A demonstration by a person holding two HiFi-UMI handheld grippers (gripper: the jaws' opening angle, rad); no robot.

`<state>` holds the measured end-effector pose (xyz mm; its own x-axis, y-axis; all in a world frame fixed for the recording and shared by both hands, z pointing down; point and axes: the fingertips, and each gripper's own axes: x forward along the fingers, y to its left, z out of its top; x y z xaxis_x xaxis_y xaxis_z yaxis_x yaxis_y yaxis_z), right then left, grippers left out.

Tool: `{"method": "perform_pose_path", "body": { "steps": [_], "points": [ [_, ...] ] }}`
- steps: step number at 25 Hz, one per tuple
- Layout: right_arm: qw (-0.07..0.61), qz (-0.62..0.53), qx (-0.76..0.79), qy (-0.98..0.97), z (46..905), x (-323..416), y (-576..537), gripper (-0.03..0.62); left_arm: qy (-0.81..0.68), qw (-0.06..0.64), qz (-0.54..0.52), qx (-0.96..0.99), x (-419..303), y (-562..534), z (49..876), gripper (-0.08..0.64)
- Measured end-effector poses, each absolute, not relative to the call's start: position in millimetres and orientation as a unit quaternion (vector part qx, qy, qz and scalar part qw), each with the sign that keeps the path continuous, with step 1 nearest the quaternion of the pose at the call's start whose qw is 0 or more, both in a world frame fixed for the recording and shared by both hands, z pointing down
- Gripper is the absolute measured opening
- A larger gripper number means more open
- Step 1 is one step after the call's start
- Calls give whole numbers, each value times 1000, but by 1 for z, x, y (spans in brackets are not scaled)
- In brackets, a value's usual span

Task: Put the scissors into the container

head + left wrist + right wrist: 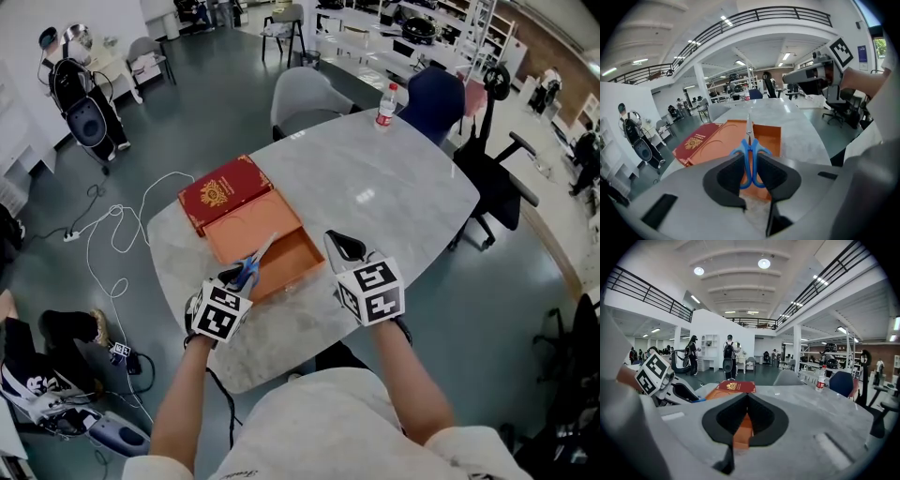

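left gripper [750, 174] clamped on scissors [750, 152] handles, blades aimed 12 o'clock over container [292, 255]; lower level, release inside walls; right gripper [746, 398] closed, empty, at container's 3 o'clock

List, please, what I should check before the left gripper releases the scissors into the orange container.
1. Grip: left gripper is shut on the blue handles of the scissors: ok.
2. Blades closed, pointing away from the person: ok.
3. Container open, red cover lying behind it: ok.
4. Scissors over the opening: the blades are above it, but whether the handles clear the near rim: cannot tell.
5. Right gripper shut on nothing, off to the container's right, out of the way: ok.
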<state>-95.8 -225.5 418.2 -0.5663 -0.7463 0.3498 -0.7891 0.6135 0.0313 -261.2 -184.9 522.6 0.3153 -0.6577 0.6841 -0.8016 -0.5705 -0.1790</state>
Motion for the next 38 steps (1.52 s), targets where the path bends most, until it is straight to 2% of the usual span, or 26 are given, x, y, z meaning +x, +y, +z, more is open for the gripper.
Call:
{"method": "perform_pose_path", "body": {
  "steps": [38],
  "points": [
    [185, 126, 388, -894, 483, -92, -323, 5, -351, 174, 512, 764, -228, -231, 620, 83]
  ]
}}
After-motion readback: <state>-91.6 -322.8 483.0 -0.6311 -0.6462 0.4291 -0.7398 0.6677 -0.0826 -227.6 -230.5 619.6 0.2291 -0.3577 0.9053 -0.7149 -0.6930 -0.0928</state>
